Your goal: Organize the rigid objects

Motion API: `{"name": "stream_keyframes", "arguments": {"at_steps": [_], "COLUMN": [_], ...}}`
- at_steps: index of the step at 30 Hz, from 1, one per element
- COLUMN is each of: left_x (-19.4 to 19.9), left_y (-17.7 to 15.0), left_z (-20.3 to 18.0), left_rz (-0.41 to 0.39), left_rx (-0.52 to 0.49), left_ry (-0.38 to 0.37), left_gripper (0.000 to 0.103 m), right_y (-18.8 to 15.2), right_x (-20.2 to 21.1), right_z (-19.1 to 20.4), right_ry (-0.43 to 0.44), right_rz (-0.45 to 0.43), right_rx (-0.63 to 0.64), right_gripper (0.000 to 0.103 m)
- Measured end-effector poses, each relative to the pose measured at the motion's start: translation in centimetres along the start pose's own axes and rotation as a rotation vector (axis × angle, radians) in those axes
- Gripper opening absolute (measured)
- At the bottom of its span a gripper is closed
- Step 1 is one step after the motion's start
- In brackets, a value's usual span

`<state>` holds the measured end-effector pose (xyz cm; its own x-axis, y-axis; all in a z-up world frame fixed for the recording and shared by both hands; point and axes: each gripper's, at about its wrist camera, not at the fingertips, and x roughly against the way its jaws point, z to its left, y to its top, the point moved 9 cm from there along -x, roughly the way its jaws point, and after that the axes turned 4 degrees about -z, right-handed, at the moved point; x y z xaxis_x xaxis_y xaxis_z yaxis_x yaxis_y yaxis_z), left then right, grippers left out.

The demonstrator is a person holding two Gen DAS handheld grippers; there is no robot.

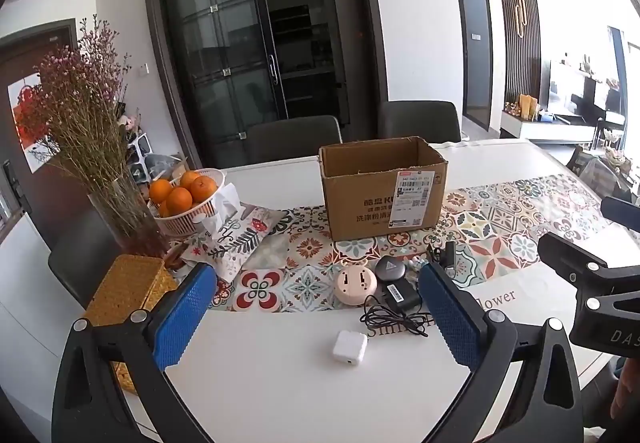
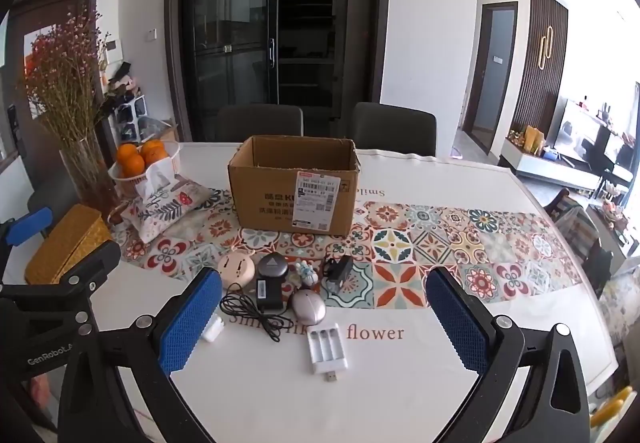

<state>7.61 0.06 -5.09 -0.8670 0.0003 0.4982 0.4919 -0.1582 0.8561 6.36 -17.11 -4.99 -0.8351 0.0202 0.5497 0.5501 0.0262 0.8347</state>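
**Box empty-side up, small parts in front of it, both grippers wide and holding nothing**

Box (image 2: 294, 189) sits mid-table on the runner (image 2: 440, 243), open top up, dead ahead of both hands. Everything to sort lies between it and me.

Largest first: black adapter (image 2: 269, 293) with its cord (image 2: 250, 313) coiled toward me; pink round case (image 2: 236, 267) left of it; white battery charger (image 2: 327, 349), long axis running roughly toward the box, USB plug at my end; silver oval shell (image 2: 308, 306); dark pebble-shaped case (image 2: 273, 265); small black plug (image 2: 339, 271); white cube charger (image 1: 350, 347); tiny figurine (image 2: 307, 271).

My left gripper (image 1: 318, 317) is fully spread, nothing between the pads. The cube charger lies straight ahead between its fingers, so it looks like left's first pick. My right gripper (image 2: 324, 321) is equally wide and empty; the battery charger lies straight ahead of it, centred. Grip would go across the charger's short width, then forward to the box.

Not mine to touch, I'd judge: vase (image 2: 90, 175), orange basket (image 2: 144, 163), tissue pouch (image 2: 168, 203), wicker box (image 2: 66, 243).
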Motion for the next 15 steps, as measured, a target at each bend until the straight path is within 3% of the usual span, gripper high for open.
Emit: {"name": "stream_keyframes", "arguments": {"at_steps": [15], "left_x": [0.12], "left_y": [0.22], "left_z": [0.02], "left_rz": [-0.007], "left_rx": [-0.001], "left_ry": [0.0], "left_gripper": [0.103], "right_y": [0.07], "right_x": [-0.39], "right_z": [0.38], "right_ry": [0.011], "right_rz": [-0.002], "right_rx": [0.006], "right_gripper": [0.102]}}
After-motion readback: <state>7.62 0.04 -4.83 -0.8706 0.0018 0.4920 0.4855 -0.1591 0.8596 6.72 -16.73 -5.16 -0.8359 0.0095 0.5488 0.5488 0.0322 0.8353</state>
